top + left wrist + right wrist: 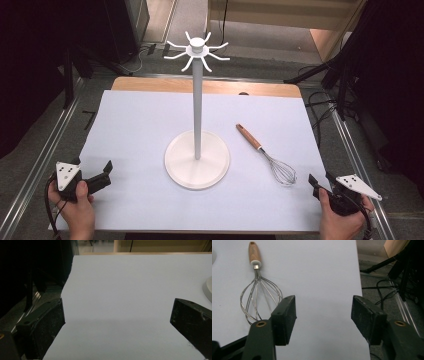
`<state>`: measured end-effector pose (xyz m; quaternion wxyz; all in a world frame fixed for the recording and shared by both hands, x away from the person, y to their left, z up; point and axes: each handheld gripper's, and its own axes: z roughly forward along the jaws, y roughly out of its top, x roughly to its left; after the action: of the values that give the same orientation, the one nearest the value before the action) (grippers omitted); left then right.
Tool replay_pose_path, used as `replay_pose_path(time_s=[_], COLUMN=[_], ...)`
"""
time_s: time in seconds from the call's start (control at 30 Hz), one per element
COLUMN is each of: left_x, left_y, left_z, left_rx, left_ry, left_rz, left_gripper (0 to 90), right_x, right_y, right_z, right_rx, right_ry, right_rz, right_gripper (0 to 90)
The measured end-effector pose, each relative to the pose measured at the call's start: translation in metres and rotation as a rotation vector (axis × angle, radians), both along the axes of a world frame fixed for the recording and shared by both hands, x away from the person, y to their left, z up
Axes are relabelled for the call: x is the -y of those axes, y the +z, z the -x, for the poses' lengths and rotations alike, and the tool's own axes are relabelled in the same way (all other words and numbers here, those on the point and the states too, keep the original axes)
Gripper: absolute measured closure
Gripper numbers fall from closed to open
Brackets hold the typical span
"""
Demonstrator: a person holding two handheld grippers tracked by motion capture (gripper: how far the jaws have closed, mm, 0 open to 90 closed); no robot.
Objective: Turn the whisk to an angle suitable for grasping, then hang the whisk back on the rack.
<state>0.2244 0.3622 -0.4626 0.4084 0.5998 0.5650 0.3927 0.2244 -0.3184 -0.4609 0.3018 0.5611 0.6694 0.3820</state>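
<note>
Whisk (270,156): one, lying flat on the white sheet (140,130) that covers the tabletop (150,85), to the right of the stand's base and well apart from it. Its wooden handle points away from the person and its wire head points toward the right gripper (319,182), which sits near it at the sheet's right front corner. In the right gripper view the whisk (258,290) lies just beyond and to the left of the left jaw, not between the jaws; they stand apart with only bare sheet between them, so this gripper grips nothing.

One white stand (197,150) rises from a round base in the middle of the sheet, a single pole topped by a ring of eight curved hooks (197,49).

One left gripper (107,171) rests at the sheet's left front corner, far from the whisk. In the left gripper view its jaws are spread wide over the empty sheet, with the edge of the stand's base (208,288) at the far right.

Two hands hold the two grippers: left hand (75,212) and right hand (340,220).
</note>
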Motion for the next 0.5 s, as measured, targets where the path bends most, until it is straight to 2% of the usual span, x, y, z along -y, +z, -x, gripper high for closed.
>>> replay_pose_path(time_s=[0.03,0.13,0.17,0.37,0.5], left_x=[0.0,0.001,0.001,0.001,0.004], left_y=[0.0,0.0,0.0,0.0,0.0], left_z=[0.0,0.0,0.0,0.001,0.0], left_rx=[0.001,-0.002,-0.004,0.005,-0.001], left_ry=[0.0,-0.001,0.0,0.004,0.008], left_rz=[-0.002,-0.008,-0.011,-0.016,-0.035], left_gripper=[0.1,0.1,0.1,0.1,0.1], right_x=[0.0,0.0,0.001,-0.001,-0.002], right_y=[0.002,0.009,0.012,0.018,0.023], right_z=[0.0,-0.004,-0.007,-0.021,-0.026], right_rx=[0.0,-0.012,-0.036,-0.084,-0.075], right_ry=[0.005,0.046,0.069,0.105,0.111], right_rz=[0.007,-0.017,-0.02,-0.027,-0.02], right_gripper=[35.1,35.3,39.2,44.5,44.8])
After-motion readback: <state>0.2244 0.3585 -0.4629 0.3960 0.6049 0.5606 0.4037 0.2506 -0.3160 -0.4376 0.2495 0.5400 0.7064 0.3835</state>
